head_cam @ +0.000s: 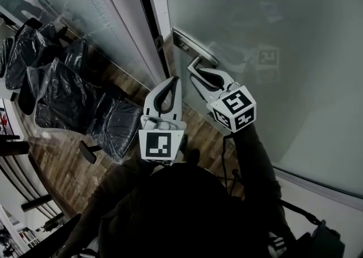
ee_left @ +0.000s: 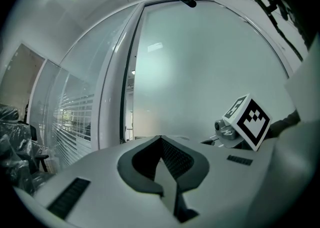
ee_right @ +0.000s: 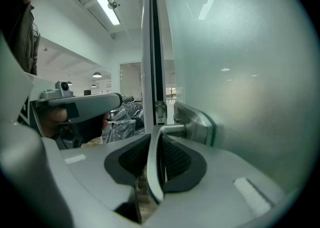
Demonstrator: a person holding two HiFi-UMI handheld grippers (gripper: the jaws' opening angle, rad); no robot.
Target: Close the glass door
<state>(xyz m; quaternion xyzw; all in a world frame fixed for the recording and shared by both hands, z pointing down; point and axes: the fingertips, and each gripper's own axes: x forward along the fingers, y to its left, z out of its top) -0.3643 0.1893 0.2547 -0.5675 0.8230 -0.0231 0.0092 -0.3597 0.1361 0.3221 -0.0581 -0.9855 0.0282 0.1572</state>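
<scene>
The frosted glass door (head_cam: 272, 36) fills the right of the head view, with a metal lever handle (head_cam: 194, 65) near its left edge. My right gripper (head_cam: 198, 72) is shut on that lever; in the right gripper view the thin handle (ee_right: 154, 164) runs between the two dark pads (ee_right: 176, 158), out from its mounting plate (ee_right: 196, 122). My left gripper (head_cam: 172, 81) hovers just left of the handle, shut with nothing in it. In the left gripper view its tips (ee_left: 161, 139) meet in front of the glass door (ee_left: 200, 71).
A dark door frame post (head_cam: 150, 18) stands left of the door's edge, with a glass partition (head_cam: 96, 18) beyond it. Several chairs wrapped in black plastic (head_cam: 62, 92) stand on the wooden floor (head_cam: 62, 163) at the left.
</scene>
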